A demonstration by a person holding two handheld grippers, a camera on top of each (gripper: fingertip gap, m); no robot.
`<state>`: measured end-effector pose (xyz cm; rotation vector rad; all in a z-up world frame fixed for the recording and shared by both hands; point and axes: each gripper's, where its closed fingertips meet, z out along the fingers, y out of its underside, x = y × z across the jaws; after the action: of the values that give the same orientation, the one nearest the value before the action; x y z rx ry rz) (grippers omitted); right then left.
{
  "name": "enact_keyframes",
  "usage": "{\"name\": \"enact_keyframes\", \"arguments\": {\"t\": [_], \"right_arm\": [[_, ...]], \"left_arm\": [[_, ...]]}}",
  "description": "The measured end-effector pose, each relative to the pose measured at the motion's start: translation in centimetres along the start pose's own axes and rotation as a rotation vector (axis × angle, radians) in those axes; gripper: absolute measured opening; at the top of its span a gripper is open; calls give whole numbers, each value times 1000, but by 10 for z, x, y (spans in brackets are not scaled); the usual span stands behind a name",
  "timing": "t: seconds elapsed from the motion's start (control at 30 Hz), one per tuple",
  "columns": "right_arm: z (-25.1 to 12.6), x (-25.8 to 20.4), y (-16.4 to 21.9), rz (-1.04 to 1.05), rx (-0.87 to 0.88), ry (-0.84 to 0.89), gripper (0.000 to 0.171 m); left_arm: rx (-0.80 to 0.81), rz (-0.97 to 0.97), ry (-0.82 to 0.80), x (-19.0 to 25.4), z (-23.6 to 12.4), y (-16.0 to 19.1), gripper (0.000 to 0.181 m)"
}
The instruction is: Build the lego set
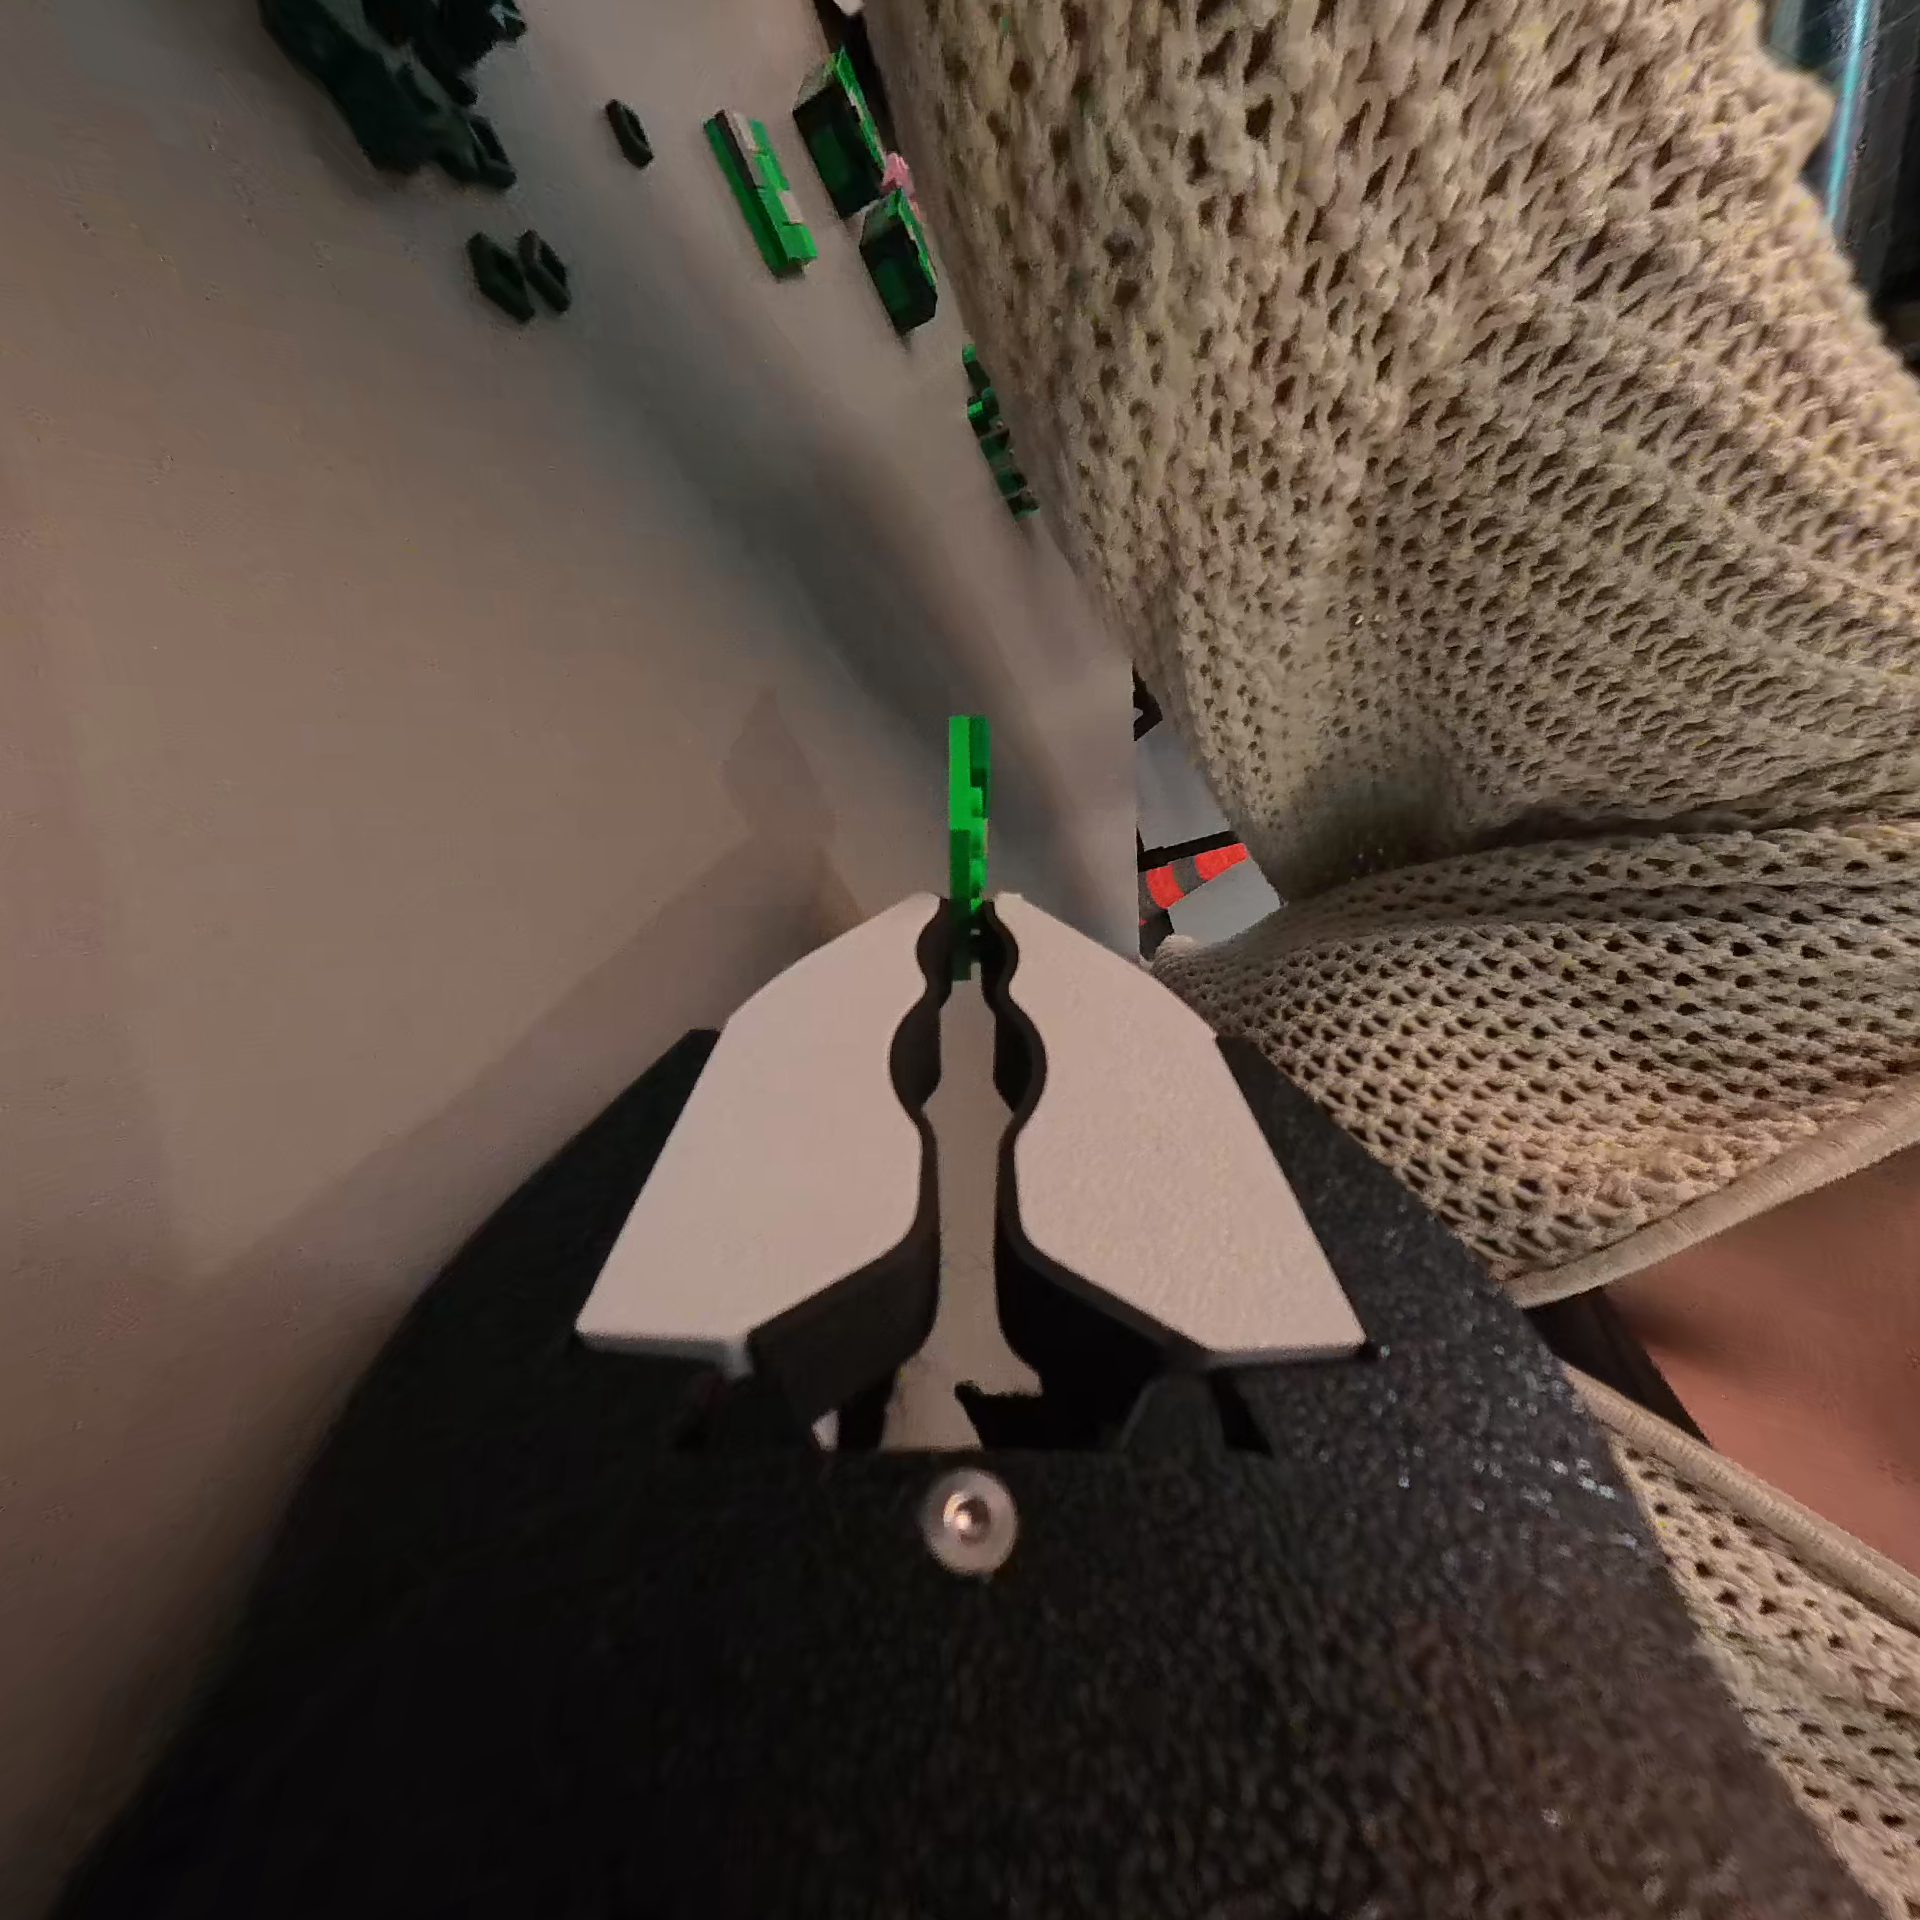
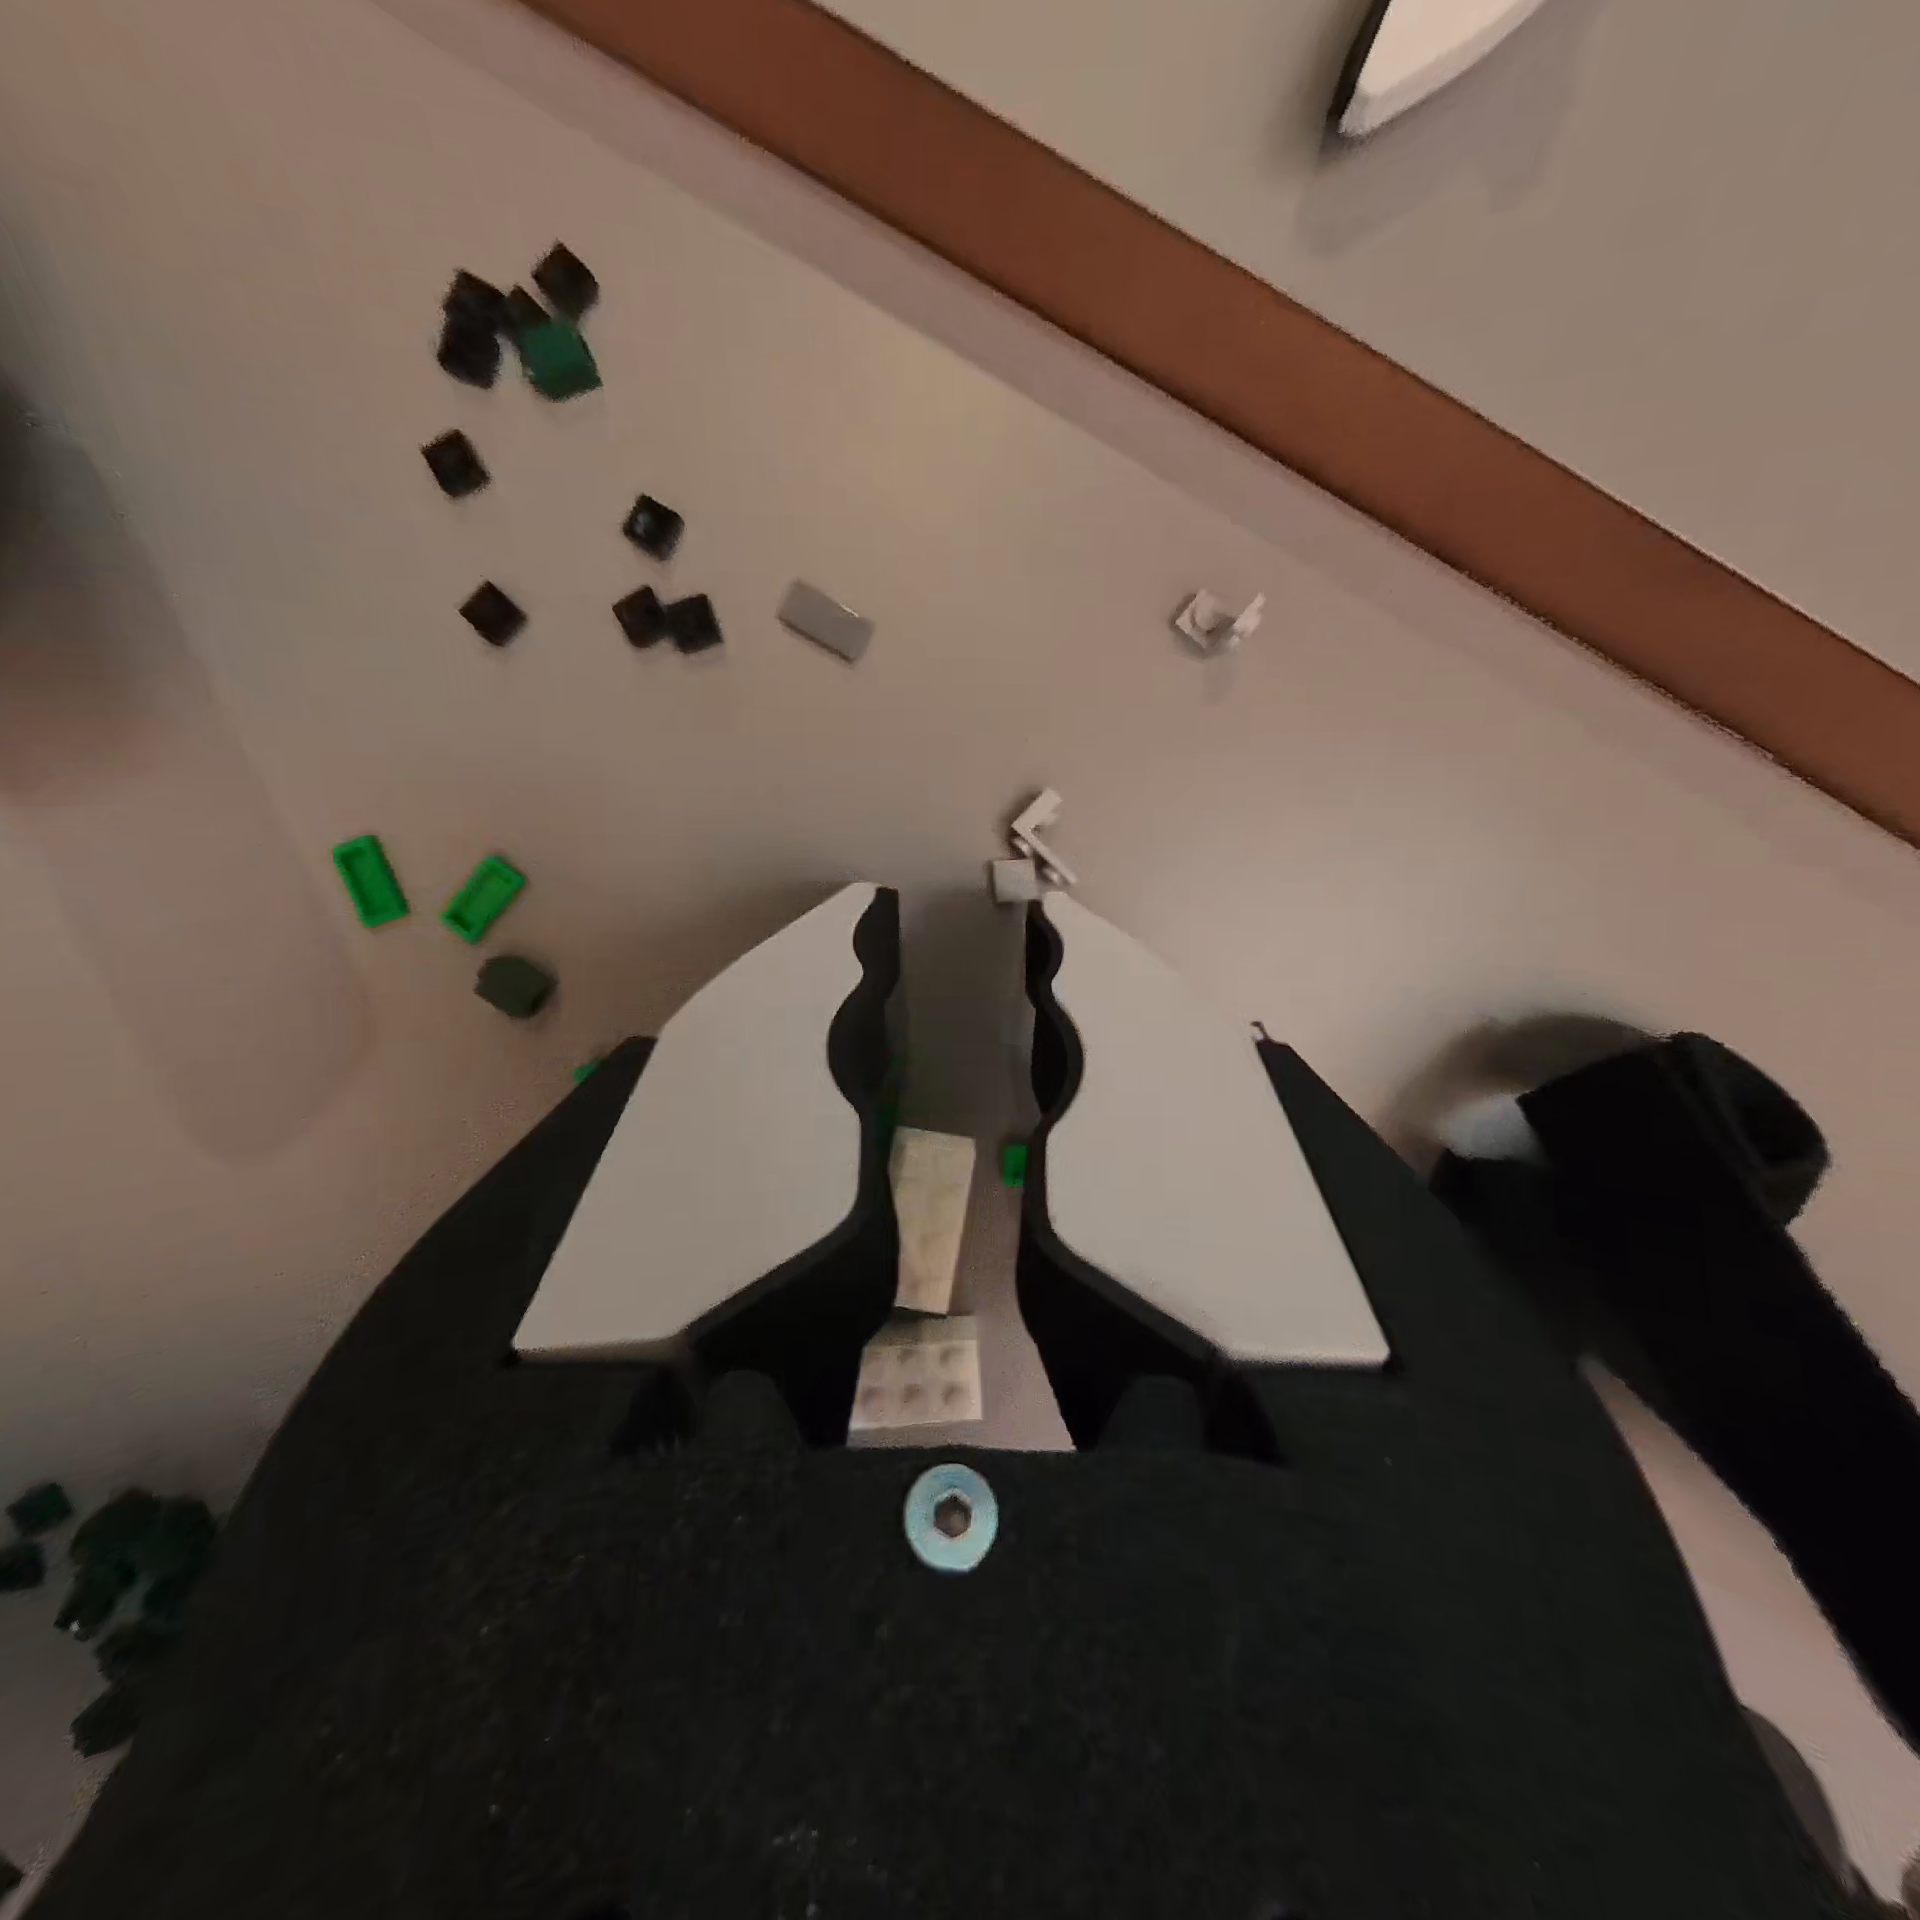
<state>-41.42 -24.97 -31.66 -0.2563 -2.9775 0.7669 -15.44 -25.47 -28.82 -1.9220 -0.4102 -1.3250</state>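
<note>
My right gripper hangs with jaws apart above two pale studded plates; black bricks lie scattered far left.

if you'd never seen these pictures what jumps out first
The bright green lego piece stands out at once, pinched edge-on at the tips of the left gripper in mid-picture, beside a knitted beige sleeve that fills the right side. In the right wrist view, the right gripper is open above the pale table, with small black bricks and two green tiles scattered to its upper left.
</note>
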Motion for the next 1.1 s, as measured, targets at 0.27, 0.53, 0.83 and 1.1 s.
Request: {"name": "enact_keyframes", "arguments": {"t": [0.27, 0.53, 0.83, 1.1], "right_arm": [[9, 6, 2, -10, -51, -49, 18], [11, 8, 0, 2, -35, -89, 8], [-45, -22, -4, 48, 148, 103, 7], [-161, -138, 24, 196, 289, 431, 7]], "left_arm": [[-1, -1, 3, 0, 0, 0, 4], [1, -5, 6, 0, 0, 0, 4], [3, -7, 3, 0, 0, -1, 4], [7, -6, -3, -1, 0, -1, 4]]}}
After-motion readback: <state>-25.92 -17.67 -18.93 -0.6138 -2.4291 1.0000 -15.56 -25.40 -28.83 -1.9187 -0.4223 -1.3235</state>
